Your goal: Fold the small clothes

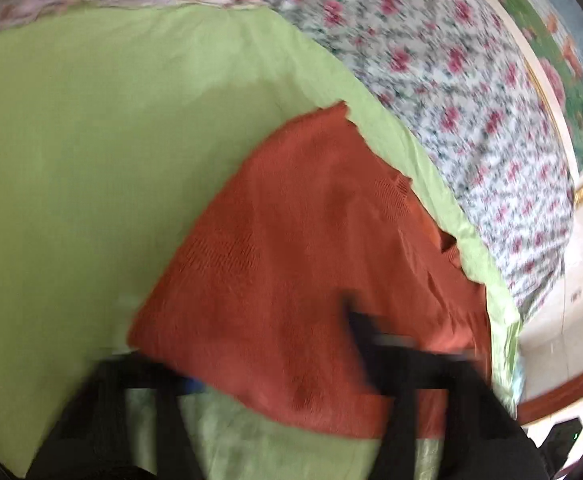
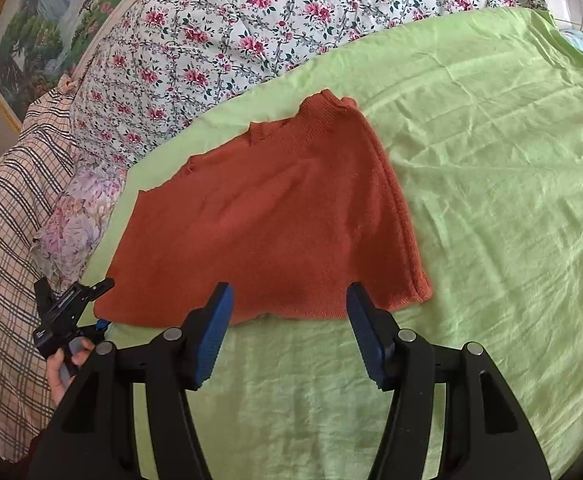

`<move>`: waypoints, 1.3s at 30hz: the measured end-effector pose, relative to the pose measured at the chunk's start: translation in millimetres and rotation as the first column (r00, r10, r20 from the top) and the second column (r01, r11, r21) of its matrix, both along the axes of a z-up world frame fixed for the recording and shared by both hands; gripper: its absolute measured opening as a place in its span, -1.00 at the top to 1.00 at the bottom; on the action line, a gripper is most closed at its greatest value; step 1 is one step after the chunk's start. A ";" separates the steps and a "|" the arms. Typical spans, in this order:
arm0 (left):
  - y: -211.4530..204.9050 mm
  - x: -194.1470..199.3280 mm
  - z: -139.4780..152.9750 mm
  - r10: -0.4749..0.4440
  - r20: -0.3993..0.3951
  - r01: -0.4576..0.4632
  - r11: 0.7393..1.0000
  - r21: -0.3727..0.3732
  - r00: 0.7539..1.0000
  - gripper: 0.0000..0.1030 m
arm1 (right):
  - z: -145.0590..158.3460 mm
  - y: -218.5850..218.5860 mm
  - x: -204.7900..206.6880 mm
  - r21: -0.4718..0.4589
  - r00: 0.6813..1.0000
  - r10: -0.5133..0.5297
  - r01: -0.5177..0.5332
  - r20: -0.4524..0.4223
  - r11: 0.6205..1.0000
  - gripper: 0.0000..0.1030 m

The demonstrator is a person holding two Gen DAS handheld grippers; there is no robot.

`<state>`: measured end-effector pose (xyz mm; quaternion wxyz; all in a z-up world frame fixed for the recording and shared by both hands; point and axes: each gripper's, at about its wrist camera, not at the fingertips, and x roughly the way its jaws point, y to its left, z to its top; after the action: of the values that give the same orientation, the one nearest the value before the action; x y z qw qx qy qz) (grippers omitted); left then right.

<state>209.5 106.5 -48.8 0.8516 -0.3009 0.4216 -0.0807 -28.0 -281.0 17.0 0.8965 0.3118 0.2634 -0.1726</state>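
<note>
While the rust-orange knitted sweater [image 2: 267, 220] is lying flat on the wrinkled lime-green sheet [image 2: 491, 200], sleeves apparently tucked in, I'm judging the fold as partway: body halving is still pending. Floral quilt [image 2: 251, 32], checked blanket [image 2: 7, 220] and a framed landscape painting [image 2: 43, 12] are sitting behind. Right gripper [image 2: 289, 322] is hovering wide at the hem; left gripper [image 2: 101, 322] is at the hem corner, grip unclear.

FREE: bare green sheet [image 2: 491, 200] right of and under right gripper [image 2: 287, 336] | AHEAD: rust sweater [image 2: 271, 216] flat, hem just past fingertips | LEFT: left gripper [image 2: 71, 312] at sweater's corner | BEYOND: floral quilt [image 2: 251, 20] heaped behind sweater, checked cloth [image 2: 7, 220] far left
</note>
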 end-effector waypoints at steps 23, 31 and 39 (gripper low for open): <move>-239.7 -25.2 27.9 -0.532 0.108 0.424 0.767 0.481 0.840 0.82 | 5.1 -63.5 154.1 0.204 0.937 0.347 -0.345 0.026 0.916 -0.45; -240.2 -29.6 32.1 -0.550 0.106 0.423 0.738 0.526 0.829 0.82 | -7.3 -51.5 249.8 0.185 0.902 0.419 -0.396 -0.107 0.900 0.41; -289.3 -38.2 66.8 -0.614 0.162 0.505 0.749 0.429 0.773 0.81 | 57.4 -88.5 192.3 -0.001 0.918 0.393 -0.394 -0.047 0.919 0.69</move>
<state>171.3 -182.8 18.0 0.8796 0.0181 0.3692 -0.2995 164.3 -369.5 74.3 0.9082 0.2438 0.3402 0.0025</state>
